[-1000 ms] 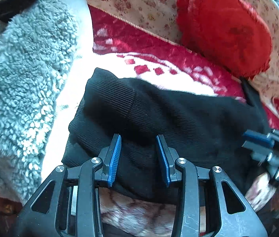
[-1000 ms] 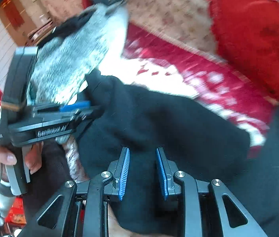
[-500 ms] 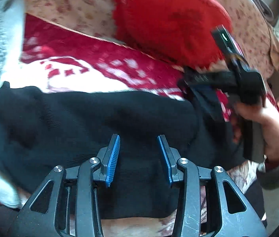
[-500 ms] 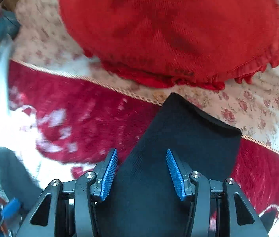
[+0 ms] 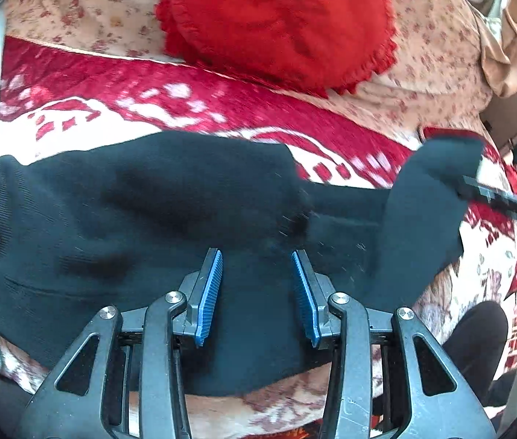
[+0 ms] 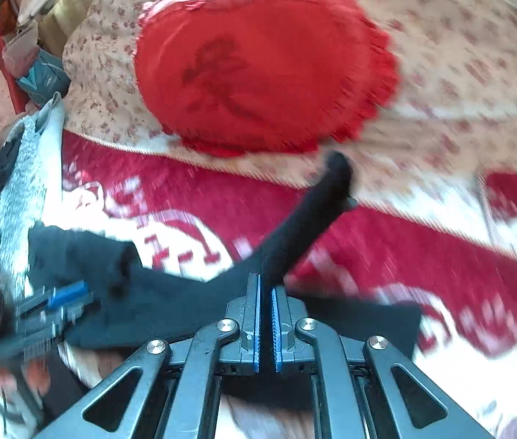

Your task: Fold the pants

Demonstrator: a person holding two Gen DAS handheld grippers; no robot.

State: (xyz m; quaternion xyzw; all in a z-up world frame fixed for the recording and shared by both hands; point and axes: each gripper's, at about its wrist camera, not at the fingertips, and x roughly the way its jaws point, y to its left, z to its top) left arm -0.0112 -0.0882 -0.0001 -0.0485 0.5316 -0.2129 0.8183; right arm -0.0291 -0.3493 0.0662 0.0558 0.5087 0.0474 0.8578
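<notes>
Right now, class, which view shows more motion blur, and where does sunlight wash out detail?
Right wrist view: heavy smear across the patterned cover and red cushion; right claw stays sharp. Left wrist view: mostly crisp, black pants underexposed, white patch overexposed.

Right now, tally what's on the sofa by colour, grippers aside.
Black: 1, the pants, one leg end pinched in the right gripper while the left gripper is open over them
Red: 2, the round cushion and the patterned throw
Grey: 1, the fleece
Total: 4
</notes>
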